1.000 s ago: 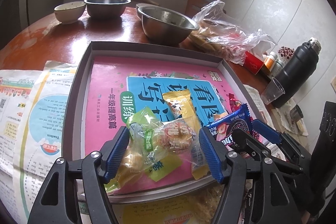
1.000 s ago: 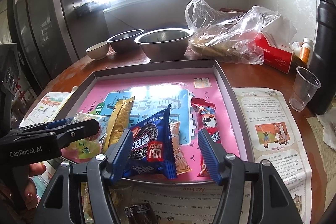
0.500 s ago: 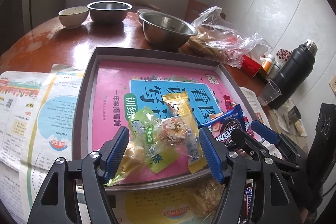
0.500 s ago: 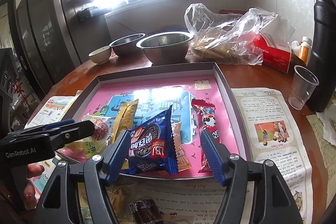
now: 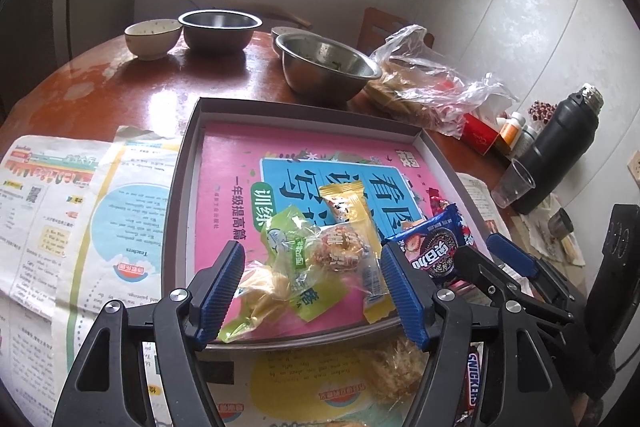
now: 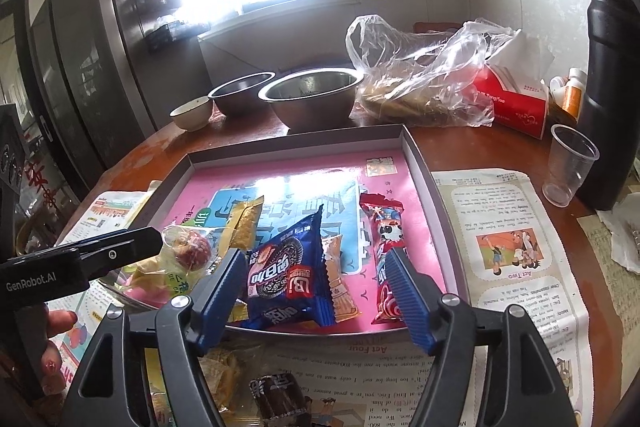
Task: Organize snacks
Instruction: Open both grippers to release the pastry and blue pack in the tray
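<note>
Shallow grey cardboard tray (image 5: pixel 188 163) w/ glossy pink liner on round wooden counter (image 5: pixel 132 83). Crinkly snack packets (image 5: pixel 320 255) heaped at tray's near edge. Left gripper (image 5: pixel 312 291) wide, empty; right gripper (image 6: pixel 316 291) opening around blue foil cookie pack (image 6: pixel 288 267), pads clear.

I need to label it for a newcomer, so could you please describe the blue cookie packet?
Find the grey tray with the pink book inside. At its near edge lies the blue cookie packet, between a gold wrapper and a red bar. Only it shows a dark sandwich cookie.
</note>
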Motion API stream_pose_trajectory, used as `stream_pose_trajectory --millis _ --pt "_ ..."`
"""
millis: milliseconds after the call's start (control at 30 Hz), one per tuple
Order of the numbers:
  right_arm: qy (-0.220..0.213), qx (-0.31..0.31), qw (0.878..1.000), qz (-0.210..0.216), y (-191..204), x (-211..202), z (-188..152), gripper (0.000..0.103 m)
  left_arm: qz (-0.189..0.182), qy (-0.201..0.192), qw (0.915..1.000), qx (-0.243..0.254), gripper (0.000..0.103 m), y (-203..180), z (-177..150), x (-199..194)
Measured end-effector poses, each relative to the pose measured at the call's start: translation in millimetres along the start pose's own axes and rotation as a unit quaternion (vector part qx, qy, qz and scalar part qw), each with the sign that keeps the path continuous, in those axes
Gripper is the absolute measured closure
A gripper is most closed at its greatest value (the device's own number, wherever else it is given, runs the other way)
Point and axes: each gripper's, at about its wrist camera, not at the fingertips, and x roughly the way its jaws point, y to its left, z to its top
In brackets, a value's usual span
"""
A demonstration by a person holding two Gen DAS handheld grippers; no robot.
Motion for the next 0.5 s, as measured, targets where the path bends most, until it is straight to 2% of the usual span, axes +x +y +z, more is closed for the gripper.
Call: stream_pose_trajectory --millis 500 --pt "-0.009 -0.007 1.000 0.005 4.3 -16.3 -3.2 0.028 0.007 0.000 0.9999 0.011 0.029 -5.7 -8.8 -11.9"
